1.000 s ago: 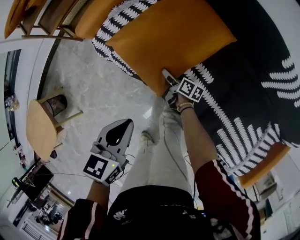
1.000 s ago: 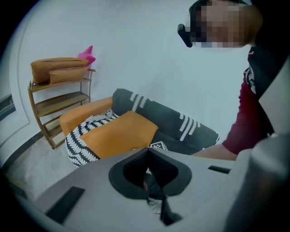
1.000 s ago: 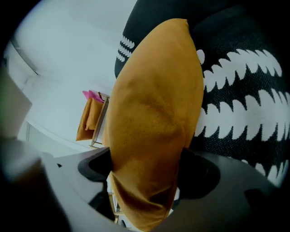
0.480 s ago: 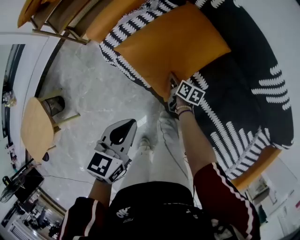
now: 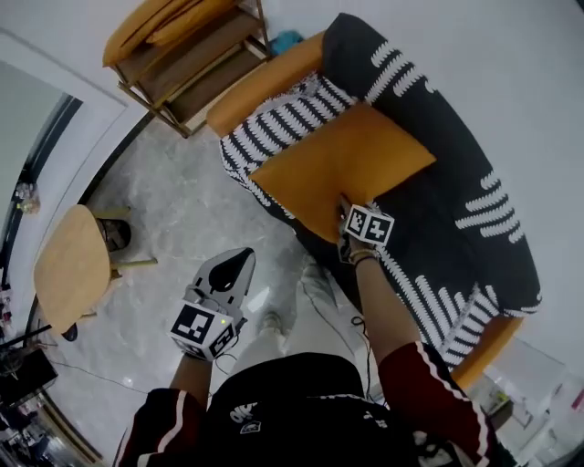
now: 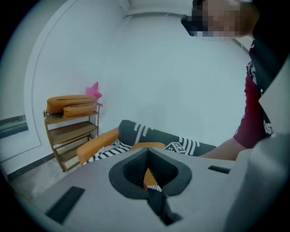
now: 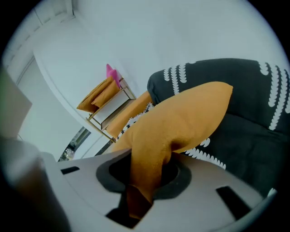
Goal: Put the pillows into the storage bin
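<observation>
Over the dark patterned sofa (image 5: 474, 210) is the orange pillow (image 5: 342, 164); your right gripper (image 5: 347, 212) has just been closing its jaws, which now pinch the pillow's near corner, likely so you can lift it clear. Your left gripper (image 5: 235, 263) hangs over the pale marble floor (image 5: 182, 210), jaws together and empty, probably kept free to steady the load. Far left, a wooden shelf (image 5: 196, 68) holds more orange cushions (image 5: 155, 27); no storage bin shows.

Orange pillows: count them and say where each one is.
3. One pillow is at the sofa, its edge pinched in the right gripper. Two lie atop the wooden rack: a larger one and a smaller one. More may be hidden.
</observation>
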Tool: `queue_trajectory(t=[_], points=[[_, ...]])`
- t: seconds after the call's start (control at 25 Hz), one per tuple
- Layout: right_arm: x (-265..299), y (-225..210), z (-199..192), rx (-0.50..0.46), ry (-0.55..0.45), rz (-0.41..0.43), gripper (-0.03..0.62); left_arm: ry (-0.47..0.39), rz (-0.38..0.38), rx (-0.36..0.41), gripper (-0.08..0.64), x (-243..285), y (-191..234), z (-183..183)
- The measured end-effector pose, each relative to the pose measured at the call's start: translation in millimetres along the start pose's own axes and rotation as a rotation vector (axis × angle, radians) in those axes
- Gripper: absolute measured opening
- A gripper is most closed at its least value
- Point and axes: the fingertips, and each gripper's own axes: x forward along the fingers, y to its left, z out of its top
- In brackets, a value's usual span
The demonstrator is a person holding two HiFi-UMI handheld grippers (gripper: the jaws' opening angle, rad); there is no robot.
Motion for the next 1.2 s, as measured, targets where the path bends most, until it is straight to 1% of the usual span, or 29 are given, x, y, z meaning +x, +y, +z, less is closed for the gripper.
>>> queue_trajectory(t=[0.2,0.4,0.56,0.72,1.04,1.2], points=[[-41.8,17.9,11.9,-0.079,-0.016,-0.042,0.1,-0.083,0.02,0.044,0.002,-41.9,-1.0,29.1],[-97.8,43.1,2.0,-0.134,-0.033,-0.082,0.097,-0.129,0.043,0.113,0.002,-97.1,-0.2,41.3],[-141.5,62.3,-8.3,-0.167,-0.059,-0.098,0.095,-0.199,0.067,0.131,0.002,-141.7,3.1,52.0],[-181.2,83.7,-23.0,-0.216,-0.082,-0.111,0.097,-0.266,0.075,0.146,0.002,-176.4,-3.0,58.6],[-253.3,144.8,-52.5,-0.332,-0.164,-0.105,0.098,-0.359,0.054,0.144,0.002,-241.8,-15.9,53.6],[-292.2,182.3,-70.4,-0.38,-0.216,-0.102,0.098,-0.387,0.006,0.144,0.002,-266.9,-26.2,51.7]])
